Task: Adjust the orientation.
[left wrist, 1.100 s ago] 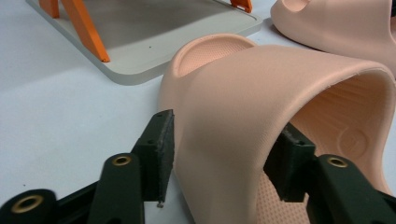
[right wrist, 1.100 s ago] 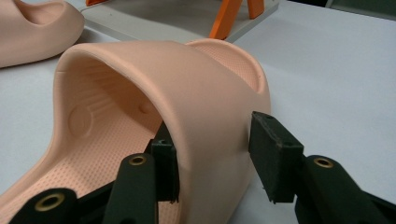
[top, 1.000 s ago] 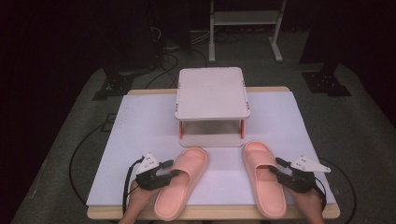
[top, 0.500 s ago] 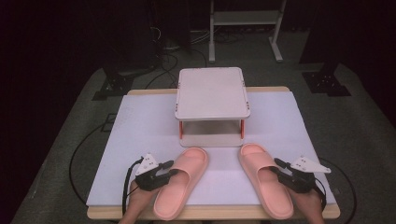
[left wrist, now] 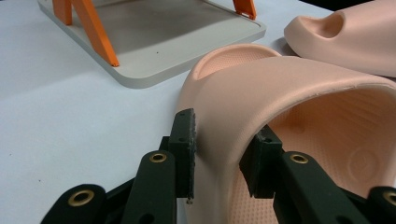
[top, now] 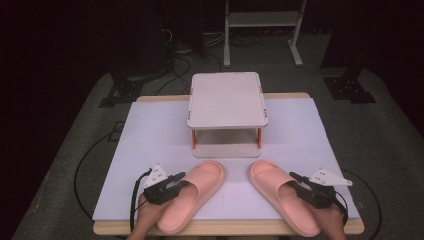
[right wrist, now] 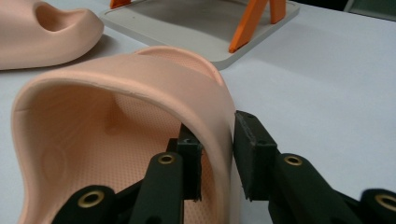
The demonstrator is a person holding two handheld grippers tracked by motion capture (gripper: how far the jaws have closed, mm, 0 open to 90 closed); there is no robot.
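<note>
Each claw has just been closing on a slipper strap: left claw [left wrist: 217, 156] grips the left slipper [top: 192, 195], right claw [right wrist: 217, 156] the right slipper [top: 282, 195]; both slippers point ahead toward the rack [top: 227, 100].

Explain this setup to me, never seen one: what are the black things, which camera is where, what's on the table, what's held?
No robot here: a person holds a two-fingered tool in each hand. The high view looks down on the table; the other two cameras ride on the tools and look along their black fingers. On the white table cover stand a small two-level rack and two pink slippers. The left gripper has just closed on the outer side of the left slipper's strap, one finger outside, one inside. The right gripper has closed the same way on the right slipper. Both slippers lie flat.
</note>
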